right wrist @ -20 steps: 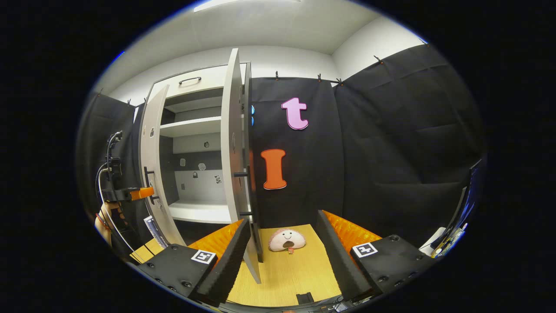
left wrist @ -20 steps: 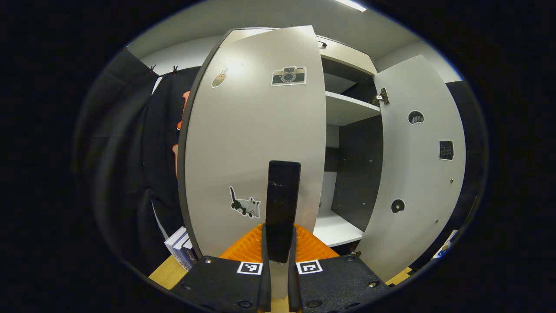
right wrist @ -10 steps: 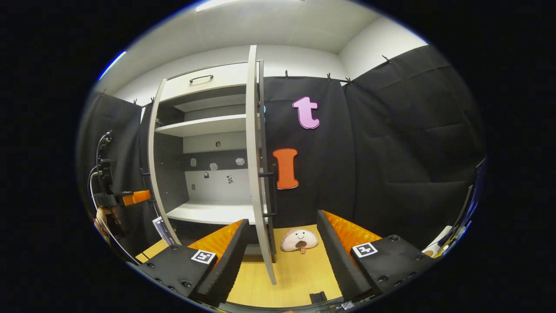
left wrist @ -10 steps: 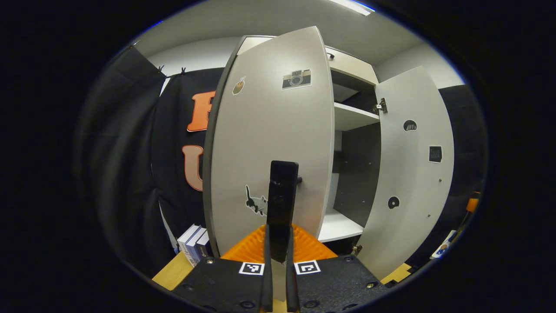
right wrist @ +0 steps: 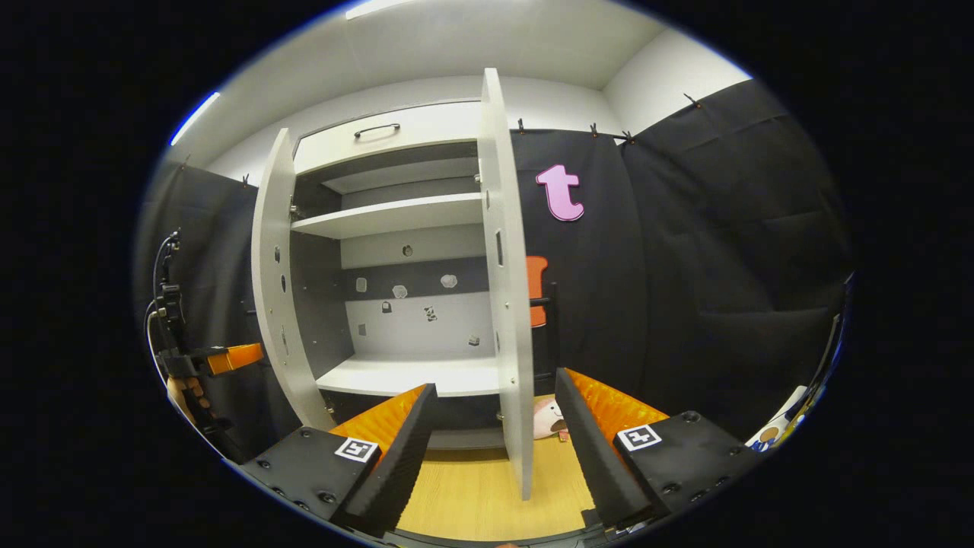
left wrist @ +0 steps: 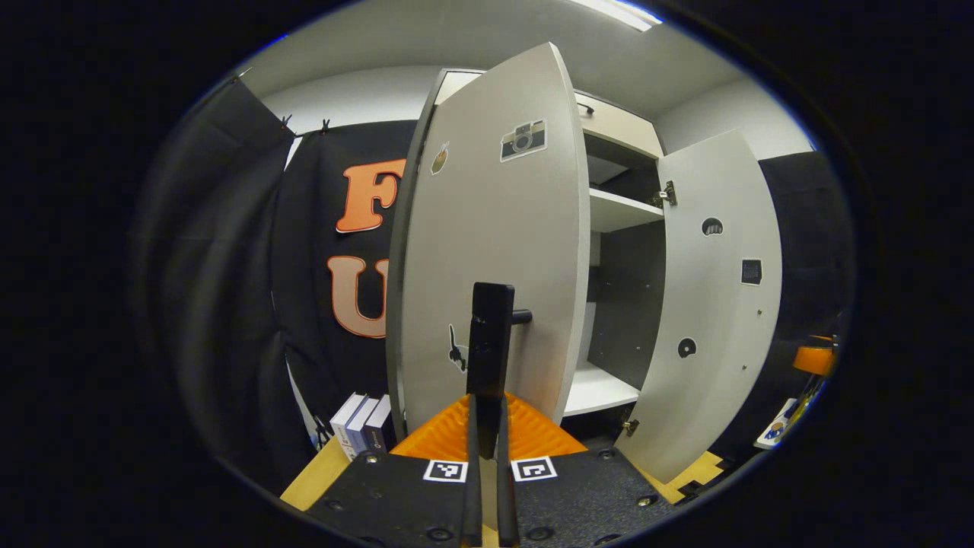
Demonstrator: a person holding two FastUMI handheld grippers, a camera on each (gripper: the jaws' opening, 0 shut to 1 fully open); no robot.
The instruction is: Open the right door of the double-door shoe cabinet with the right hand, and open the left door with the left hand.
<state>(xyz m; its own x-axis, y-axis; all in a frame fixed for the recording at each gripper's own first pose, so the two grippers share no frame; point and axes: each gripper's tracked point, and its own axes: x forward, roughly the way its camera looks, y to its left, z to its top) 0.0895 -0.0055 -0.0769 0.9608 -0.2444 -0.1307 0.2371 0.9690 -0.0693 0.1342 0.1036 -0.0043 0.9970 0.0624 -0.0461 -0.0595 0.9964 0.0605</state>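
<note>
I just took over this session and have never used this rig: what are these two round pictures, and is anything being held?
Each picture comes from a camera riding on a hand-held two-finger gripper, looking forward along its fingers. In the left gripper view, the left gripper is closed on the black bar handle of the left door, which is swung open. In the right gripper view, the right gripper is open and holds nothing; the right door stands edge-on between its fingers. The cabinet shelves look bare. A small plush toy lies on the wooden surface, and books stand beside the cabinet.
</note>
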